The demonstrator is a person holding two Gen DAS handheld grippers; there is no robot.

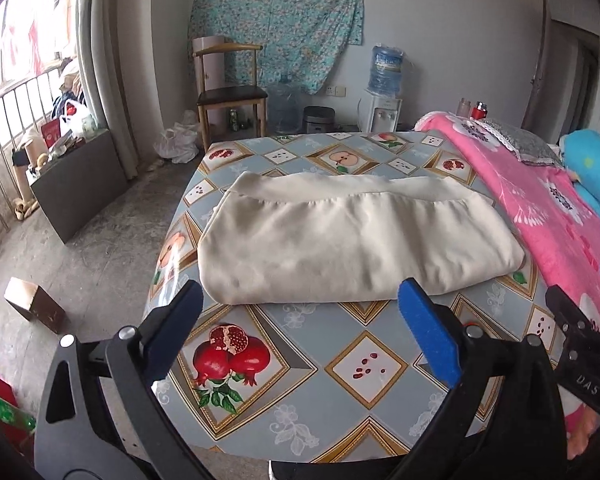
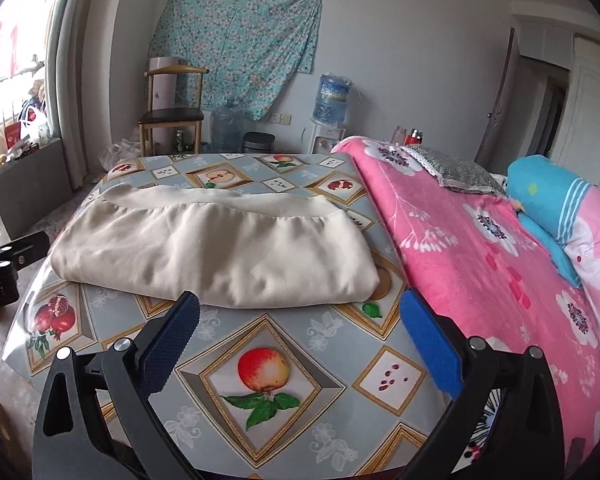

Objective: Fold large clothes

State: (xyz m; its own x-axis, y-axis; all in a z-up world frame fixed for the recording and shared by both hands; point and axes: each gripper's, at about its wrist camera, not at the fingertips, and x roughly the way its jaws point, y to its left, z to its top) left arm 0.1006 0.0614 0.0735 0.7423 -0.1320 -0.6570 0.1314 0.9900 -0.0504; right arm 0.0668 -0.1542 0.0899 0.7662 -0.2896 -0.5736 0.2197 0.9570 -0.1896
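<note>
On the worktop [image 1: 340, 380], covered with a fruit-patterned cloth, the cream garment [image 1: 340, 240] lies folded into a flat rectangle, its far hem toward the wall and its right edge just beside the pink blanket [image 2: 480, 260] on the bed. The left gripper [image 1: 300, 320] hangs near the garment's near fold, jaws released wide, nothing between them. The right gripper [image 2: 300, 328] hovers likewise at the near edge, jaws spread and bare.
</note>
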